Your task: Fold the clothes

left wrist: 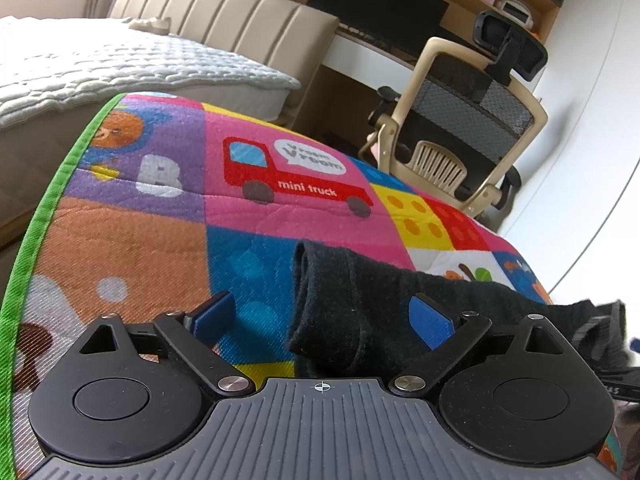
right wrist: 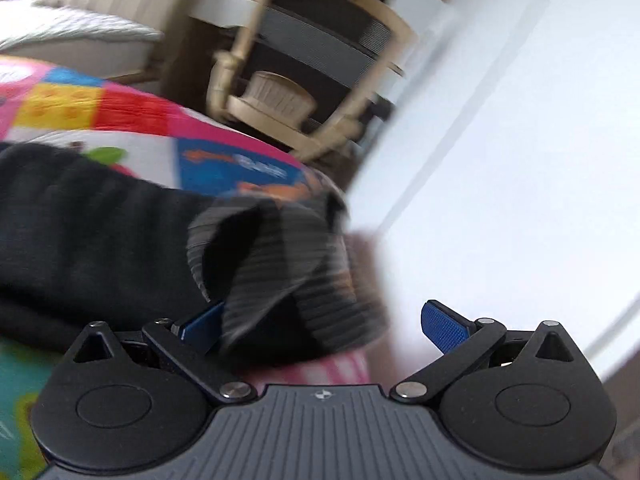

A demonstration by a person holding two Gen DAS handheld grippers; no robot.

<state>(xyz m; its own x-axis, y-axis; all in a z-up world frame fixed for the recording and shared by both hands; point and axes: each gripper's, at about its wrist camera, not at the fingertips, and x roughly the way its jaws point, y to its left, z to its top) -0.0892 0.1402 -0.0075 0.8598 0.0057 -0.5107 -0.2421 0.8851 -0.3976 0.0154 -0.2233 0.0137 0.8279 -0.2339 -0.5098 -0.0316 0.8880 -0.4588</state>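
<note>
Black knit cloth (left wrist: 344,304), folded into a thick roll, lies between the spread fingers of the left gripper (left wrist: 322,316), its blunt end nearer the left finger, neither pad pressing it. Right gripper (right wrist: 324,320) fingers also stand wide, ribbed cuff (right wrist: 280,256) against the left pad. Beyond the fingers spreads a colourful play mat (left wrist: 160,220); farther, a chair (left wrist: 464,136).

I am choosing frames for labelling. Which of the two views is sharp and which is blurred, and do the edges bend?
Left wrist view: sharp; the "mini truck" print on the play mat is readable, but the mat's green border bows with fisheye distortion. Right wrist view: motion blur smears the office chair and the ribbed cuff of the black garment; only the right tongs stay crisp.
</note>
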